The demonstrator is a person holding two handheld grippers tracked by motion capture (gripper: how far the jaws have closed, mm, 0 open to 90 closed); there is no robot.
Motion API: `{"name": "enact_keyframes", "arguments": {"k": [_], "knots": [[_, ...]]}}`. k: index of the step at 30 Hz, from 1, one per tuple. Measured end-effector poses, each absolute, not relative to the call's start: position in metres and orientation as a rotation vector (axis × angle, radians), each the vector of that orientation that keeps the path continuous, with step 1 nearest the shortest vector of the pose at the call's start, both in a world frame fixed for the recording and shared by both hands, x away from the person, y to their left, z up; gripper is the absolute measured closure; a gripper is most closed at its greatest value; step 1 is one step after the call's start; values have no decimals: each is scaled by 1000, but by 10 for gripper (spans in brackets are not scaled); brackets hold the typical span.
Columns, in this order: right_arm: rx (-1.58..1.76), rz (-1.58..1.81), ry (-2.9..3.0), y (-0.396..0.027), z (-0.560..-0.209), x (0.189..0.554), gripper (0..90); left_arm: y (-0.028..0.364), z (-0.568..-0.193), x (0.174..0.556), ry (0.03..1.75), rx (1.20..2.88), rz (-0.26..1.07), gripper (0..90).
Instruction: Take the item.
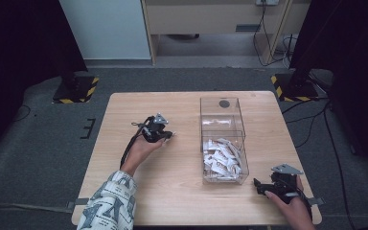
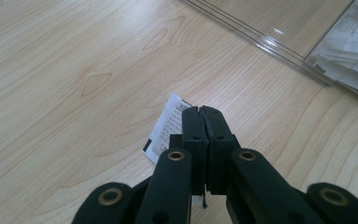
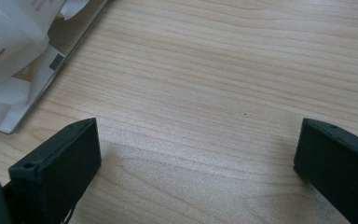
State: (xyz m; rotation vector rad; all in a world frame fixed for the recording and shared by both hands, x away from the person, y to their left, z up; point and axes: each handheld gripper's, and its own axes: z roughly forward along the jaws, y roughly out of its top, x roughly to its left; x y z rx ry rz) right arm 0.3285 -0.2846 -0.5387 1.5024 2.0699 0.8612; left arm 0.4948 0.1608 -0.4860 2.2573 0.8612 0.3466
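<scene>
Currently left gripper (image 2: 203,112) is clamped tight on a small white paper sachet (image 2: 168,128): flat, rectangular, fine black print, dark band at one corner. Sachet sticks out to one side of the closed jaws, low over the bare table (image 1: 139,110), left of the box. Table is light wood, smooth, visible grain. Clear plastic box (image 1: 223,112) stands just right of centre, rectangular, thin see-through walls; its near half is piled with more white sachets (image 1: 222,159), crumpled and overlapping. Right gripper (image 1: 260,187) sits at the near right corner, just beside the box, jaws spread wide over bare wood, nothing between them. Nothing stands between left gripper and box.
</scene>
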Motion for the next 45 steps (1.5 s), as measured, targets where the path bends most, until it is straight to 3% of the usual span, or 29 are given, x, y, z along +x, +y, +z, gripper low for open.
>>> {"name": "enact_keyframes", "arguments": {"k": [13, 27, 36, 45], "knots": [[1501, 861, 2072, -285, -539, 328, 8, 156, -494, 494, 857, 2256, 353, 830], [1502, 861, 2072, -285, -539, 328, 8, 154, -486, 483, 782, 2192, 394, 504], [1500, 860, 2073, -285, -539, 328, 8, 149, -475, 473, 730, 2184, 418, 212], [1499, 859, 2074, -285, -539, 328, 8, 146, -466, 461, 703, 2183, 410, 66]]}}
